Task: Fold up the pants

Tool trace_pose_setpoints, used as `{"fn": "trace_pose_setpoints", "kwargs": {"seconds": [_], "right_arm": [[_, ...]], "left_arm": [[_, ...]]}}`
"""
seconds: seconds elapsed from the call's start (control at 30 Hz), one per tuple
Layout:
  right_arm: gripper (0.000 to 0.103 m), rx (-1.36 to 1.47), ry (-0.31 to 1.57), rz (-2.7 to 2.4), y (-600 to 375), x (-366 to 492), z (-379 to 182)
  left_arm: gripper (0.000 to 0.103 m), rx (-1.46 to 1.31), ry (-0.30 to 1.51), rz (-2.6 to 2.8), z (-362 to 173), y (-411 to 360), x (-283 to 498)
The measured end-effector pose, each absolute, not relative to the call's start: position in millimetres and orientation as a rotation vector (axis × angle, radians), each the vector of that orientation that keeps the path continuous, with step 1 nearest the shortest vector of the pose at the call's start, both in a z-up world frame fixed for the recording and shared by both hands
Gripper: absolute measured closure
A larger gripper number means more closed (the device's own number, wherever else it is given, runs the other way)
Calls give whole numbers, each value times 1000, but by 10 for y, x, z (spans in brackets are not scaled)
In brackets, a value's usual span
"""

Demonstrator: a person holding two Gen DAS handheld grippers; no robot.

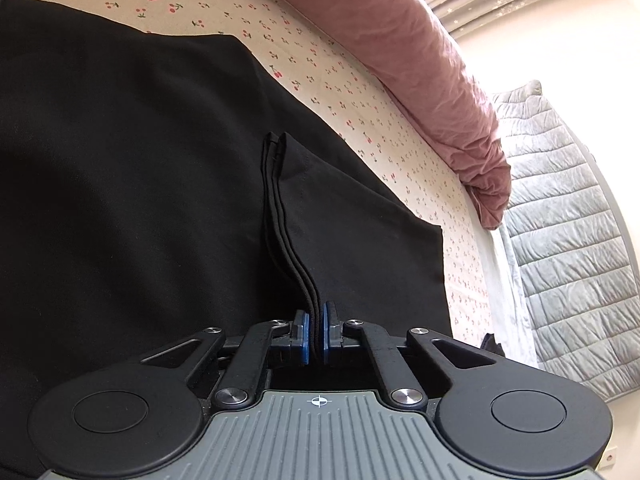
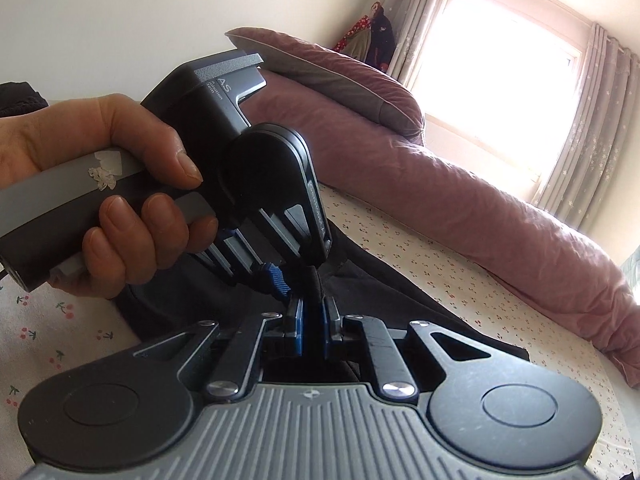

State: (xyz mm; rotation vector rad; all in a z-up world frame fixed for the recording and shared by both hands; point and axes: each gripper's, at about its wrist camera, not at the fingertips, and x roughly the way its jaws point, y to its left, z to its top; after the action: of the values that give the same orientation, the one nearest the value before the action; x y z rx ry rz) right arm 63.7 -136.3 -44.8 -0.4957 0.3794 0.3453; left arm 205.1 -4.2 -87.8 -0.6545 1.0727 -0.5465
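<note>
The black pants [image 1: 132, 184] lie spread on a bed [image 1: 360, 92] covered with a cherry-print sheet, with a long pink pillow [image 1: 432, 76] along the far side and a grey quilted blanket [image 1: 560, 220] past the bed's edge.

The left gripper [image 1: 316, 332] has its fingers clamped on a bunched edge of the pants: several stacked layers of dark cloth with stitched hems run up from between the blue pads, so more than one thickness is held at once. In the right wrist view, the right gripper [image 2: 313, 320] is likewise closed on a raised ridge of the same black cloth. The left gripper [image 2: 288, 280] appears there too, just beside it and held by a person's hand [image 2: 120, 200], its tips meeting the cloth at nearly the same spot.

Judging by the layered hems in the left grip, the legs seem already laid one over the other, or an end has been gathered. The cloth still covers a wide stretch of the bed, so the shortening folds appear to be left: carrying the pinched end across to the far end and flattening the stack. Which end of the pants is pinched I cannot tell.
</note>
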Motion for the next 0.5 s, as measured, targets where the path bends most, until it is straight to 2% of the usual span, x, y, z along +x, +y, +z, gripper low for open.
{"fn": "trace_pose_setpoints", "kwargs": {"seconds": [0.07, 0.1, 0.13, 0.2, 0.5], "right_arm": [[96, -532, 390, 352, -1339, 641, -506], [86, -549, 398, 354, -1332, 644, -537], [68, -567, 407, 357, -1319, 638, -573], [56, -610, 417, 357, -1296, 636, -636], [56, -801, 364, 252, -1128, 620, -858]], "left_arm": [[100, -644, 1082, -536, -886, -47, 2053], [100, -649, 1085, -538, -895, -32, 2050], [100, -652, 1084, -539, -893, -25, 2050], [100, -661, 1079, -547, -877, -2, 2041], [100, -696, 1070, -548, -864, 69, 2024]]}}
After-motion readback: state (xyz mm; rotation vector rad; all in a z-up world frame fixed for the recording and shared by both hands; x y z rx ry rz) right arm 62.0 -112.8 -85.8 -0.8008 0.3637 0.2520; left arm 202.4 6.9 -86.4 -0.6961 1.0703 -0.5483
